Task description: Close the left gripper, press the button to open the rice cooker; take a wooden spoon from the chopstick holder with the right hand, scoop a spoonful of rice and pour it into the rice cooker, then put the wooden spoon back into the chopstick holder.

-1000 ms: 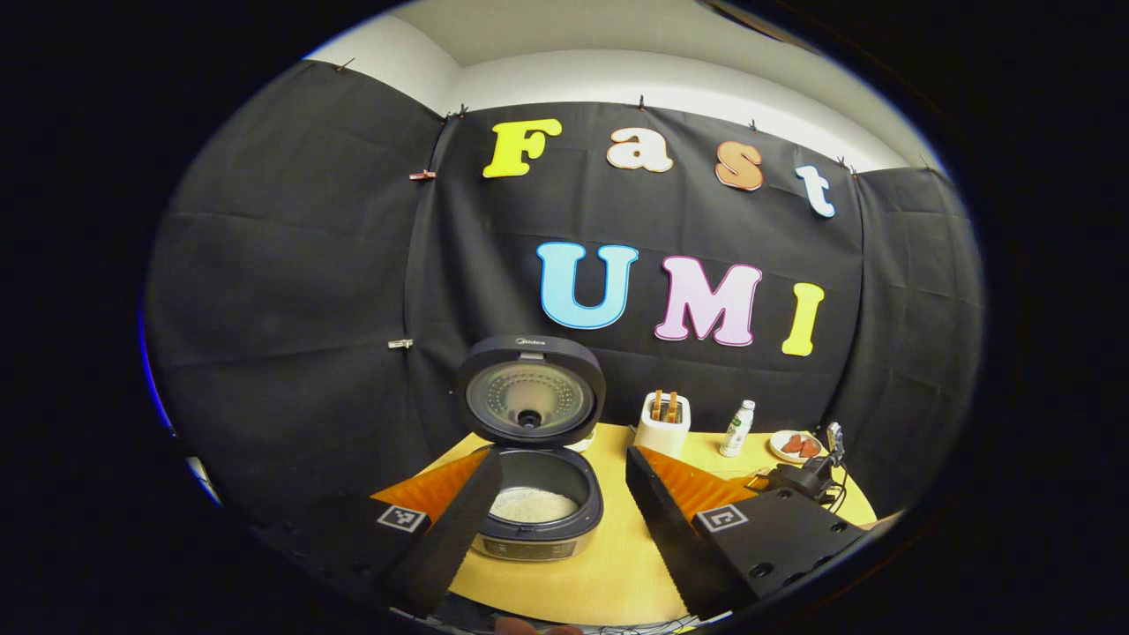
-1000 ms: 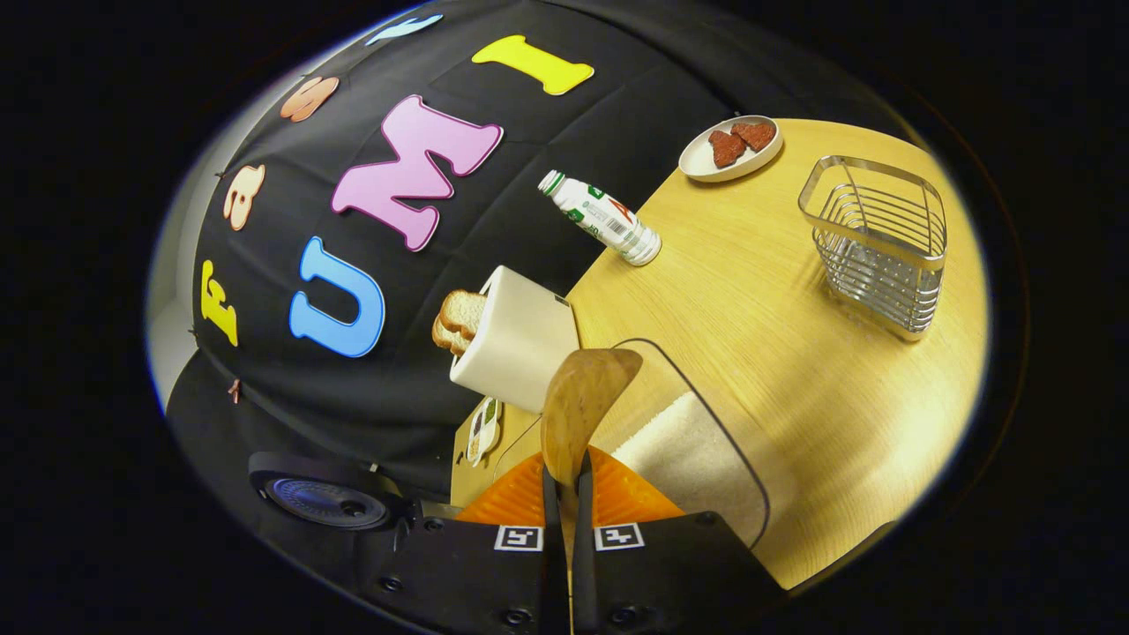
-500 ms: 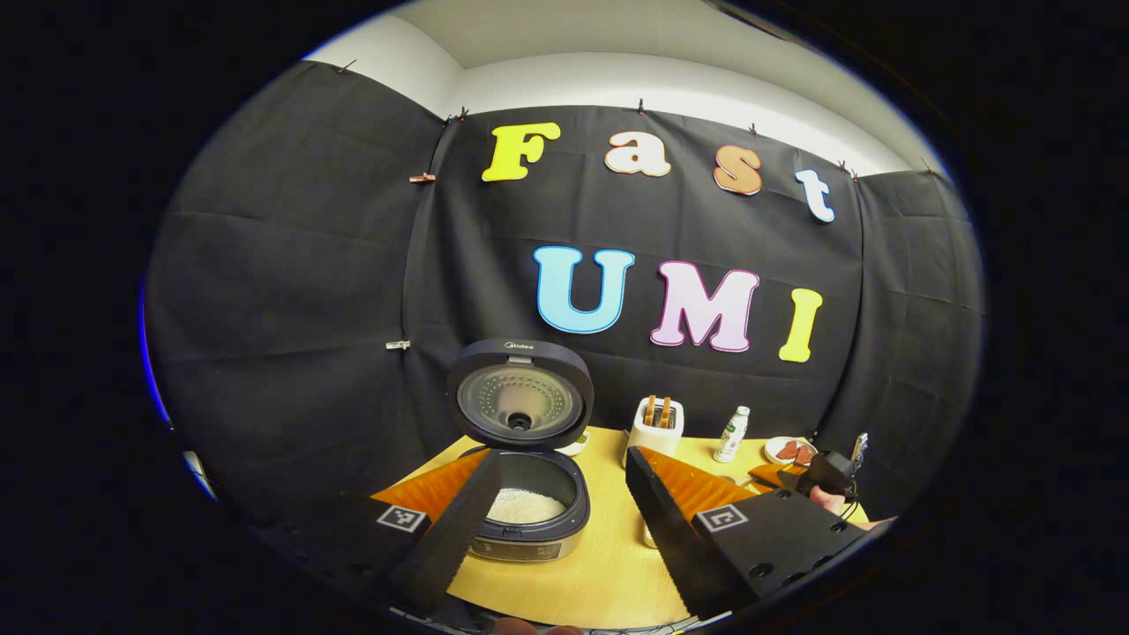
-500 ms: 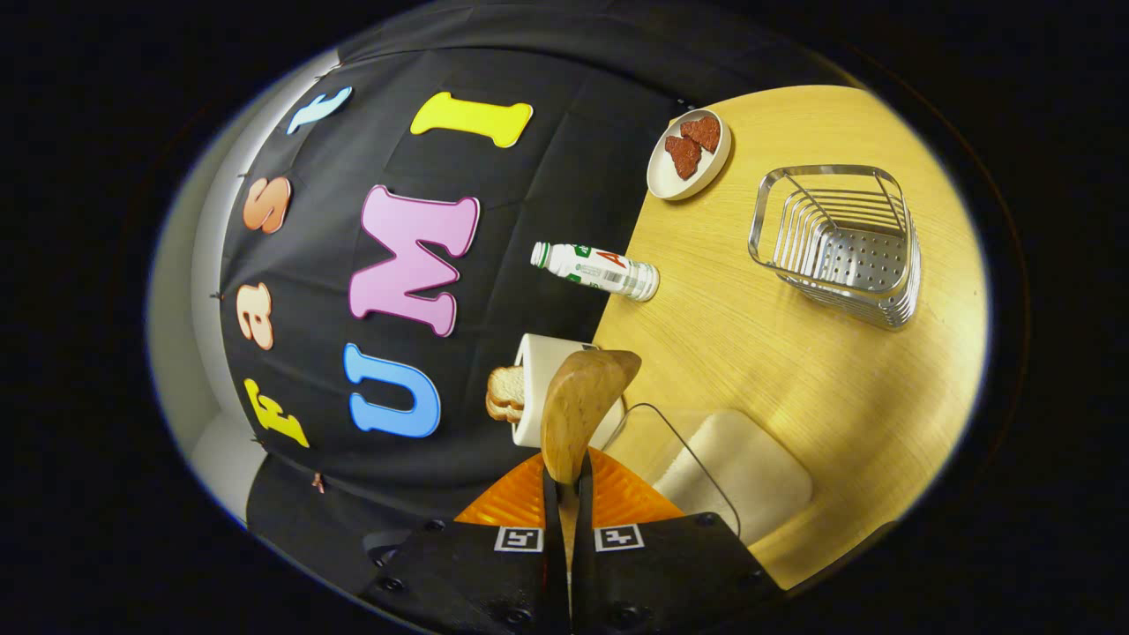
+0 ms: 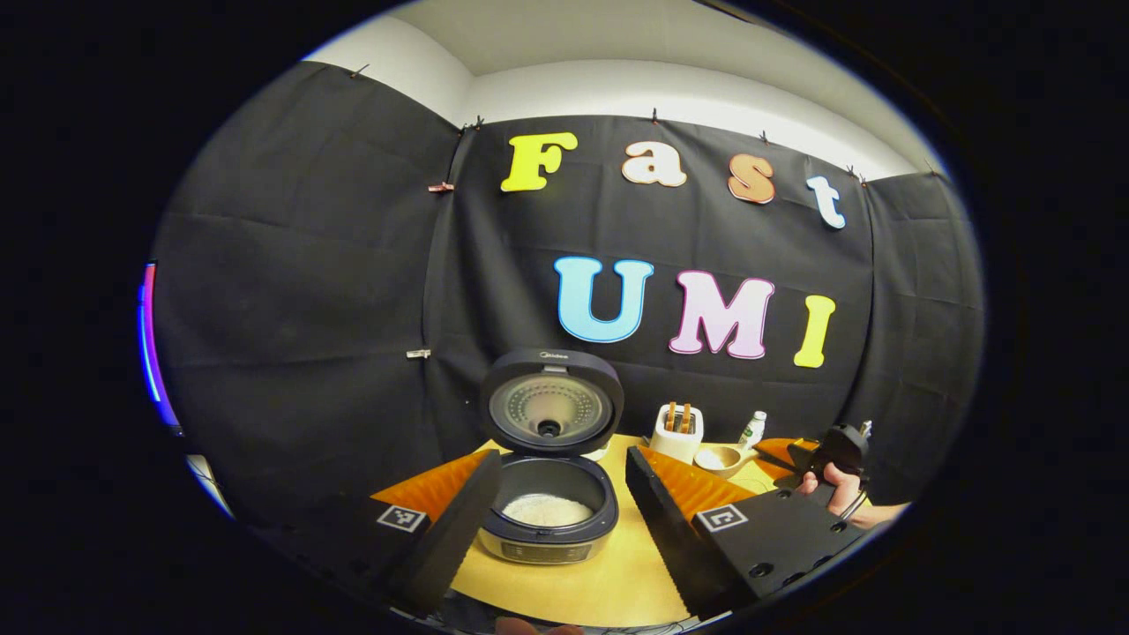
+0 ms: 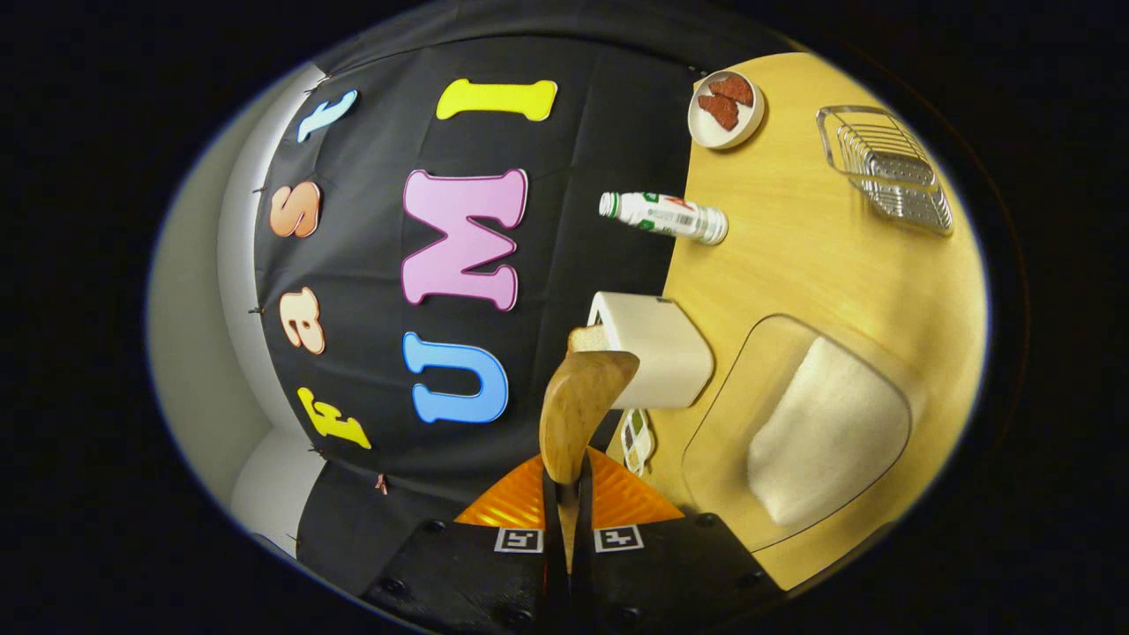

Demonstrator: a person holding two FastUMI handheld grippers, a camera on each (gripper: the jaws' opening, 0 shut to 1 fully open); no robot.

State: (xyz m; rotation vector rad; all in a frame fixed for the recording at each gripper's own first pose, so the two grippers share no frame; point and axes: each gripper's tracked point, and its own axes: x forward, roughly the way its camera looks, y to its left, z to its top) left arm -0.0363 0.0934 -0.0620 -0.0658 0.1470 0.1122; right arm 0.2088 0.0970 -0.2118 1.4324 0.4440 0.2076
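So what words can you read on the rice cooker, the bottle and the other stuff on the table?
Rice cooker lid: a small brand mark on its top edge, too small to read.
Rice cooker front panel: too small to read.
Bottle: printed label, too blurred to read.
Nothing else on the table carries readable text.

A warm yellow wood-grain finish is seen on the table (image 6: 794, 256). The rice cooker (image 5: 547, 516) is finished in dark grey, with a silvery dotted plate inside its lid, and white rice (image 5: 547, 509) is held in its pot. The wooden spoon (image 6: 582, 410) is coloured mid-brown. The toaster (image 6: 657, 357) is cream, the bottle (image 6: 666, 216) white with green and red label marks. A white dish (image 6: 725, 119) carries reddish-brown pieces. The wire basket (image 6: 886, 168) is silver-toned.
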